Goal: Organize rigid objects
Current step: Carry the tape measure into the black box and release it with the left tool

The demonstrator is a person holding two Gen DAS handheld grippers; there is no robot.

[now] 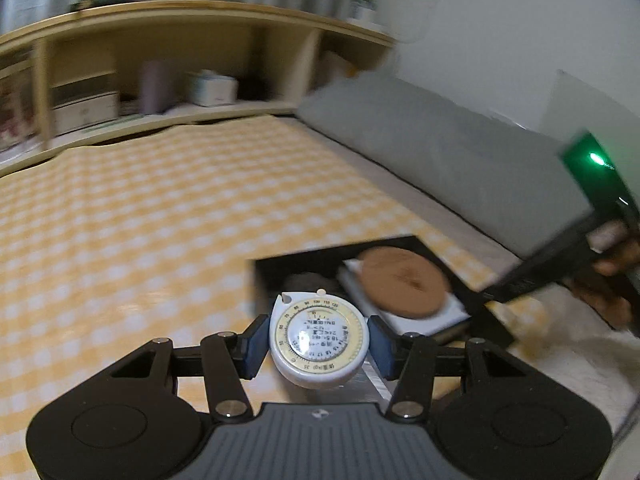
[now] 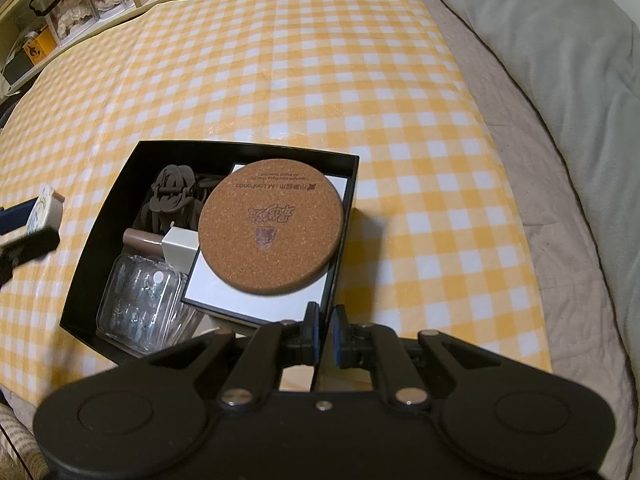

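**A:** What have you got in the left gripper [image 1: 318, 344] right now?

**B:** The round white tape measure with the yellow-ringed dial [image 1: 319, 342]. My blue pads are pressed on its two sides, and it sits clear of the yellow-and-white checked cloth [image 1: 140, 216] on the bed.

**A:** And the other side?

**B:** My right gripper [image 2: 325, 338] is clenched with nothing I can see between the pads, hovering just at the near wall of the open black box [image 2: 102, 200].

**A:** Where does the tape measure go?

**B:** Into that box, I reckon. It's crowded though: a round cork coaster [image 2: 271, 226] lies on a flat white card [image 2: 256, 300], a clear plastic case [image 2: 138, 304] fills the near left corner, and a dark tangled piece [image 2: 172, 196] sits at the back.

**A:** So where's the gap?

**B:** Hard to say. Maybe on top of the clear case, or on the coaster. I'd carry it level, dial up, over the left wall.

**A:** Anything to watch?

**B:** The body is smooth and rounded, so I judge it could pivot in the pads. I'd lower it until it rests, then let go, and keep the right gripper out of the path.
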